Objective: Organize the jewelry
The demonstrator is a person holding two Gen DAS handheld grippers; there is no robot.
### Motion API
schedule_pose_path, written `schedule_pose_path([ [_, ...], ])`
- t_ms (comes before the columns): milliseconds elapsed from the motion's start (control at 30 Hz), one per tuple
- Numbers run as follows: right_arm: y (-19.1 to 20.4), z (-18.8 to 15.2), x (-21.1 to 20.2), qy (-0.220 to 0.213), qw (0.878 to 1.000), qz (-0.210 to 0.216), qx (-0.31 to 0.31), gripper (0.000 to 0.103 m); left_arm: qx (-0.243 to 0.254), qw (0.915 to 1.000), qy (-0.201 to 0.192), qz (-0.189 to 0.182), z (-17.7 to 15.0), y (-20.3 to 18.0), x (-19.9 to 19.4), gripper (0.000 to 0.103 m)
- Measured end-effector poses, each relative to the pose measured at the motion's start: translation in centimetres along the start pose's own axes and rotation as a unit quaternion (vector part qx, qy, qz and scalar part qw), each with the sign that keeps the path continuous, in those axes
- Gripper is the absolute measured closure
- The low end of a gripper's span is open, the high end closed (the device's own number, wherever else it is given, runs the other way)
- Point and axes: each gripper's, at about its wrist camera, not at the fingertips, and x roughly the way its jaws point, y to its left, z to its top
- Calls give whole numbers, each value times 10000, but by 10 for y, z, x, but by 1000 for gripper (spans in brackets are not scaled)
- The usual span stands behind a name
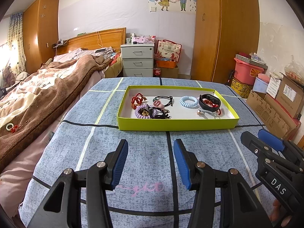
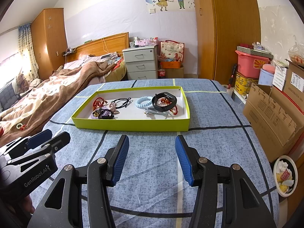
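A lime-green shallow box (image 1: 176, 125) (image 2: 133, 126) sits on the blue checked cloth. Inside lie a red knotted bracelet (image 1: 137, 99), a black hair tie with a pink charm (image 1: 163, 100), a light blue coil tie (image 1: 189, 101) (image 2: 143, 102), a black wristband (image 1: 209, 102) (image 2: 164, 100), a purple coil tie (image 1: 143, 112) and black ties. My left gripper (image 1: 151, 146) is open and empty, short of the box. My right gripper (image 2: 152, 142) is open and empty, also short of the box. A small ring and red trinket (image 1: 12, 127) lie on the brown blanket.
A bed with a brown blanket (image 1: 47, 87) runs along the left. A white drawer unit (image 1: 137, 60) and wardrobe (image 1: 226, 30) stand behind. Cardboard boxes (image 2: 271, 114) and a bowl (image 2: 285, 175) are at the right.
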Motion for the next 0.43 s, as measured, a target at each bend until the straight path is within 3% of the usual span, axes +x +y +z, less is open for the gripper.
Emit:
schedule_pose_path([
  [433, -1, 0, 0, 0, 10000, 0, 5, 51, -17, 10000, 31, -15, 0, 0, -1, 51],
])
